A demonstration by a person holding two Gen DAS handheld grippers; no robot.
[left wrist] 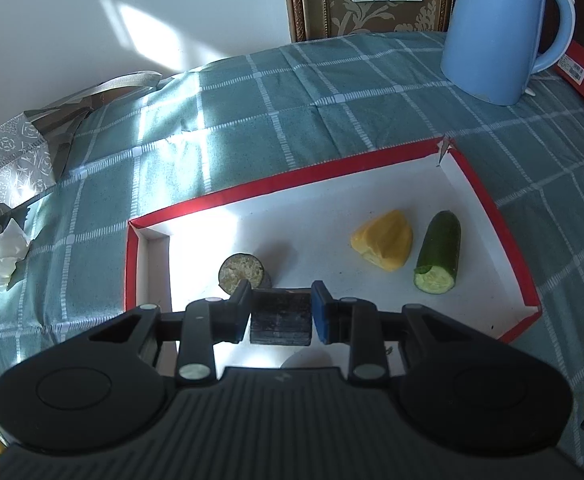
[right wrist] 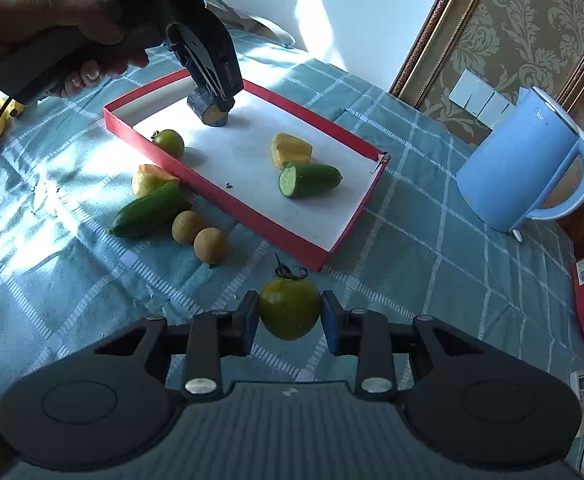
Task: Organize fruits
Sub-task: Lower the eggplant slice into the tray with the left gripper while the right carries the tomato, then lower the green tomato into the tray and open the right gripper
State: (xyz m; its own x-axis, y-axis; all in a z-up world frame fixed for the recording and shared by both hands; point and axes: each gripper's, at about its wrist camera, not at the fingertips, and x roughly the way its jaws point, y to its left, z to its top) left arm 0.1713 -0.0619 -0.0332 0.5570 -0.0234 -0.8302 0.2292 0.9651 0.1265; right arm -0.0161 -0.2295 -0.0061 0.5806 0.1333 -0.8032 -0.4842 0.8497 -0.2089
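On the left of the right wrist view, a hand (right wrist: 48,36) held the left gripper (right wrist: 212,98) over the near-left end of the red tray (right wrist: 228,202), its jaws clamped almost fully together on a dark eggplant chunk (right wrist: 208,110) that hung just above, or perhaps just touching, the white floor; the pictures did not settle which. From the left wrist view, the same chunk (left wrist: 281,317) sat squarely between the two pads, with a second dark-skinned cut piece (left wrist: 241,274) standing on the tray floor just beyond the left pad. To set this piece down well, the person would likely need to lower it until it rested flat, then part the jaws gently so it did not roll into its neighbour. Further right in the tray lay a yellow wedge (right wrist: 291,151) and, touching it, a cut cucumber half (right wrist: 309,180), both well apart from the drop spot. Outside the tray's near wall, on the checked cloth of the bench (right wrist: 432,248), waited a small green tomato (right wrist: 169,142) at the rim, a yellow piece (right wrist: 150,178), a whole cucumber (right wrist: 148,210) and two small round brown fruits (right wrist: 198,236). Lower right, the right gripper (right wrist: 290,318) had its jaws closed on a green tomato (right wrist: 290,308), stem up, held clear of the cloth short of the tray's near corner. It seemed wise to hold it there until the left gripper cleared. A blue kettle (right wrist: 526,168) stood far right, out of the way.
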